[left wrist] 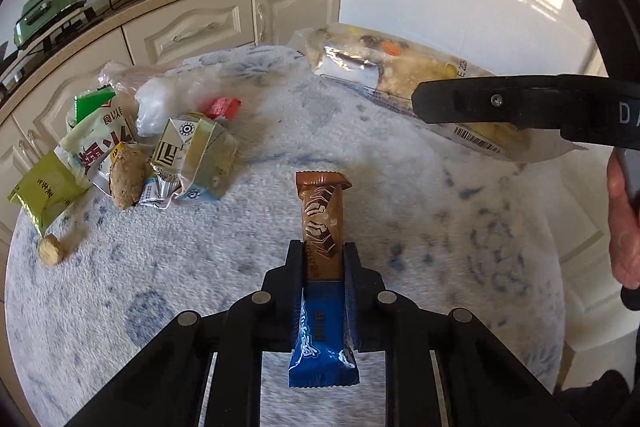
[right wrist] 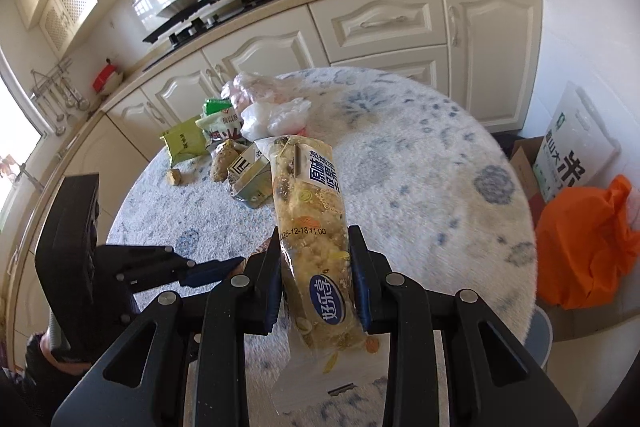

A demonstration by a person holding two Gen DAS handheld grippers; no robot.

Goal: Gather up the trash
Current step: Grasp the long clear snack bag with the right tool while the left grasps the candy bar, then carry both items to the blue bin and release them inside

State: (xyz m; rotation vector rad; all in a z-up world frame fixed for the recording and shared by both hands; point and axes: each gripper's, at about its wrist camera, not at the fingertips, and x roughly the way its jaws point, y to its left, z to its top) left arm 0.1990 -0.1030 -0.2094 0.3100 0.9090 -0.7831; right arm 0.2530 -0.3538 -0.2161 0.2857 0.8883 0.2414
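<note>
the left hand-held gripper (left wrist: 323, 259) is seen clamped on a slim snack bar in a brown and blue foil wrapper (left wrist: 322, 227), which is pinched at mid-length between the two black fingers, brown end pointing away and blue end toward the camera. it is held above a round bench covered in a white, blue-flecked fleecy cloth (left wrist: 400, 211). the right hand-held gripper (right wrist: 316, 263) is closed on a long clear plastic bag of yellowish grain snack with a blue round label (right wrist: 310, 211), gripped across its lower half, the printed end sticking out forward over the bench. in the left wrist view this bag is seen to the upper right, well apart from the bar. a pile of trash is left at the far side of the bench: a green crumpled sachet (left wrist: 44, 193), a white and red printed pouch (left wrist: 96, 143), a flattened pale green carton (left wrist: 196, 155), a crumpled clear plastic bag (left wrist: 154, 107) and a brownish lumpy root (left wrist: 126, 183). an orange plastic bag (right wrist: 584, 243) is seen on the floor beside the bench.
</note>
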